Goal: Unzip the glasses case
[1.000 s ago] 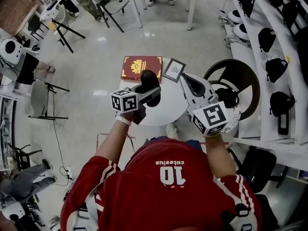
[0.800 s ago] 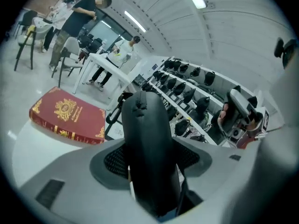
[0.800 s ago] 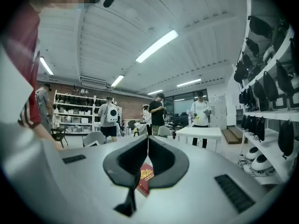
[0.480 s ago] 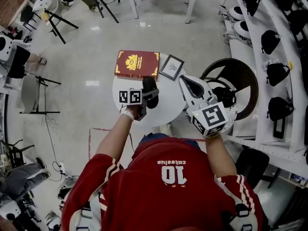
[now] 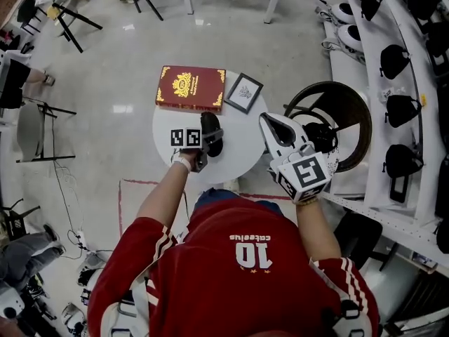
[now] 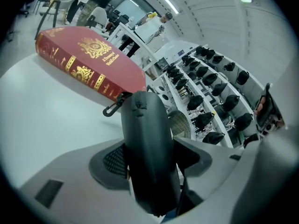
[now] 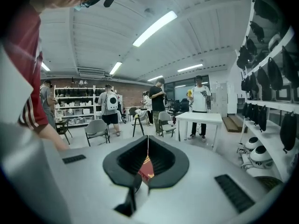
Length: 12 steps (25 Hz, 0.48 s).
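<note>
Round white table point(image 5: 242, 142) under a steep downward view. The table's left and near portions lay bare, and wide, glossy pale floor point(image 5: 112, 62) surrounded it on the left and far sides. On the right the room was tighter, with a round dark chair point(image 5: 347, 107) just beside the table's rim and white shelves point(image 5: 414, 104) of dark gear beyond it. A red book point(image 5: 191, 88) lay flat at the far edge, one corner overhanging the rim. A small dark-framed picture point(image 5: 243, 93) lay just beside it on the right. The left gripper point(image 6: 152, 158) was clamped on the glasses case point(image 6: 145, 120), its dark ribbed pads pressing both long sides. The case was over the middle of the table, near the book. Whether it touched the tabletop could not be told. The case was a long, rounded black shell with a matte, faintly grained skin and a zipper seam along its upper face. A small black hook point(image 6: 111, 108) hung from its far end, just in front of the book's spine. The book had a smooth hard cover with gilt ornament and gold bands on the spine. The right gripper point(image 5: 266, 120) hung past the table's right rim, between table and chair. Its smooth white jaws were closed together at the tips, with nothing held.
</note>
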Tool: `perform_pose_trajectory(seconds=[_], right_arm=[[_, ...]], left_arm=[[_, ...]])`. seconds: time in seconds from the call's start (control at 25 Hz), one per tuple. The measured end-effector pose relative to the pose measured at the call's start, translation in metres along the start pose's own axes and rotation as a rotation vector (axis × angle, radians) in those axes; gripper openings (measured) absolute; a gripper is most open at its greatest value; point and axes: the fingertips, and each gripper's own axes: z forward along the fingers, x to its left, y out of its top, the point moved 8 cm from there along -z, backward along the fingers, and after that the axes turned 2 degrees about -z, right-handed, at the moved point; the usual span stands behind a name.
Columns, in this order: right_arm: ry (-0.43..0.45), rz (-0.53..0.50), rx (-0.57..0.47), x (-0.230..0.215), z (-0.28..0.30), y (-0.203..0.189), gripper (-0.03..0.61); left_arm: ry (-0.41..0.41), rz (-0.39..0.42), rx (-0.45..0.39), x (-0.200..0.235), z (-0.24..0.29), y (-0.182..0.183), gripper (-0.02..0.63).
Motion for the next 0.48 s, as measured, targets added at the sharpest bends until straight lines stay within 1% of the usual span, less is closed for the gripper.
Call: perform_pose_trajectory(seconds=[0.08,0.16,0.28,0.48], right_arm=[[0.003,0.007,0.007,0.0,0.002,-0.003,0.018],[0.01,0.009,0.013,0.001,0.004,-0.006,0.018],[0.019,0.01,0.016,0.002,0.005,-0.007,0.018],[0.021,0.012,0.015,0.001,0.008,-0.006,0.018]], left_arm=[[0.027,-0.006,0.017,0.008,0.003,-0.001,0.277],[0.061,0.007,0.033,0.014,0.003,-0.003,0.276],[0.086,0.017,0.027,0.021,0.0,-0.004,0.276],[0.131,0.043,0.024,0.027,-0.008,-0.004,0.301]])
